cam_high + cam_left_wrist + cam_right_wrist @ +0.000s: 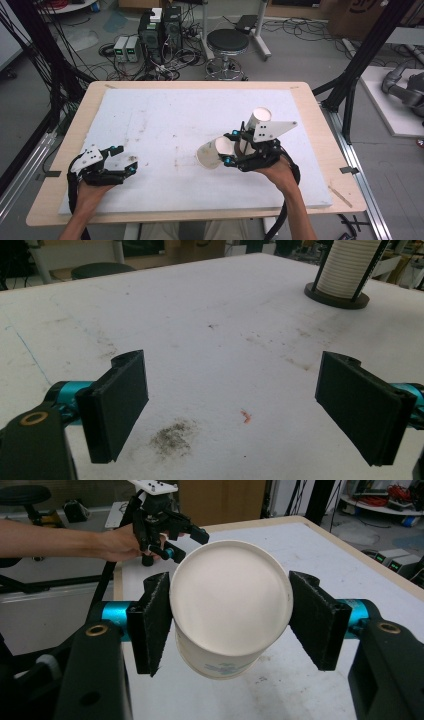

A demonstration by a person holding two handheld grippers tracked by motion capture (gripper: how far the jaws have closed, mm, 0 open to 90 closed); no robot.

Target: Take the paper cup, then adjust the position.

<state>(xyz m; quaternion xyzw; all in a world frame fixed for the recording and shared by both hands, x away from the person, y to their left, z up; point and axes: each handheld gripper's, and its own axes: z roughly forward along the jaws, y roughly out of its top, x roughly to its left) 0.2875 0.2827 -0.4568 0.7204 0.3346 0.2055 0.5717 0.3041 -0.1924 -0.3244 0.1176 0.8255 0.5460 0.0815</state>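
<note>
Forearms enter from the bottom edge of the high view. Left claw (131, 168) sits low at the near left of the white foam board (165, 120) covering the light wooden counter (85, 107). Its jaws stand wide apart with nothing between them; the left gripper view shows bare board in the gap.

Board surface: scuffed, with a dark sooty smudge (172, 438) just ahead of the left claw, a small reddish fleck (245, 416) beside it, and faint brownish streaks toward the middle.

Right of centre, the right claw (229, 148) is clamped on a white paper cup (214, 152), which is tipped on its side above the board. In the right gripper view the two black pads press the cup's (231, 607) wall from either side, and its round end faces the camera. Just behind the claw stands a tall stack of white paper cups (254, 126) in a black-framed holder with a round base (336, 296), at the right half of the board.

Room beyond the counter: grey floor, from left to right loose black cables, small grey electronics boxes (126, 48), dark computer towers (161, 27), a round black stool (227, 42), black frame struts (362, 55).
</note>
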